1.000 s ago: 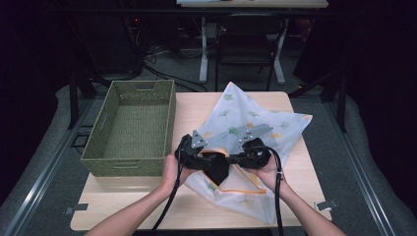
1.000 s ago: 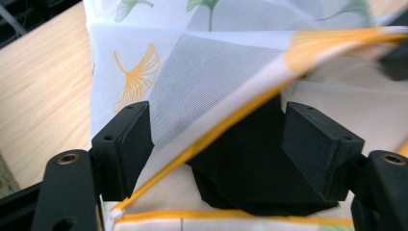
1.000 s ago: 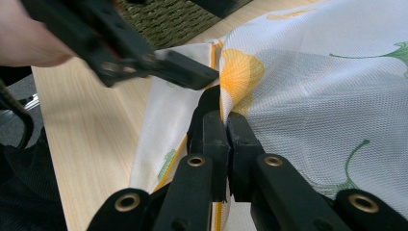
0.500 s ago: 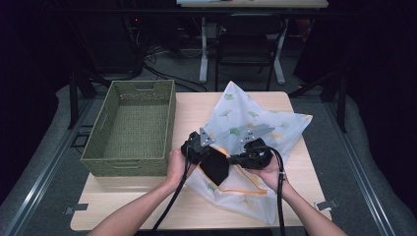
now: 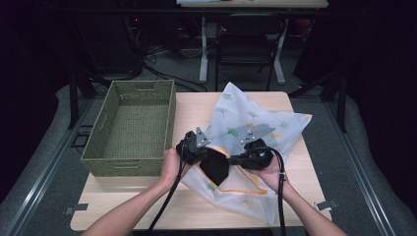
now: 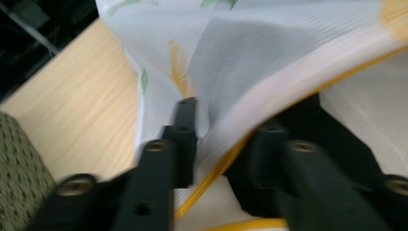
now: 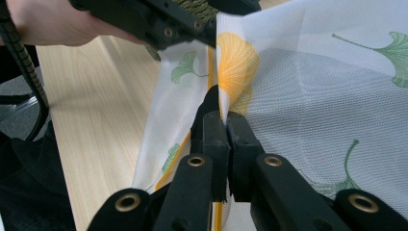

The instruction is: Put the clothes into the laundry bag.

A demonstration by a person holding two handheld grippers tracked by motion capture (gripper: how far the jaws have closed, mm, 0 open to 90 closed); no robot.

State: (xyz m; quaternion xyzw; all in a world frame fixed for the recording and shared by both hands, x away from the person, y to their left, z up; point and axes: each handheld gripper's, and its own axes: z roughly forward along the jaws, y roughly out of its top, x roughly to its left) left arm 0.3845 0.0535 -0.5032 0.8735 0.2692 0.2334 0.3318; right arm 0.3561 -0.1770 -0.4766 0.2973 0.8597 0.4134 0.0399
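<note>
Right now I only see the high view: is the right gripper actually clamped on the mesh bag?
Observer: Yes. The right gripper is shut on the mesh bag, pinching a fold beside an orange leaf print.
Operator: And the left?
Observer: The left gripper has just been opening. The bag's yellow trim runs between its jaws and does not look pinched.
Operator: The black patch between them?
Observer: It's black cloth, lying just under that trimmed edge.
</note>
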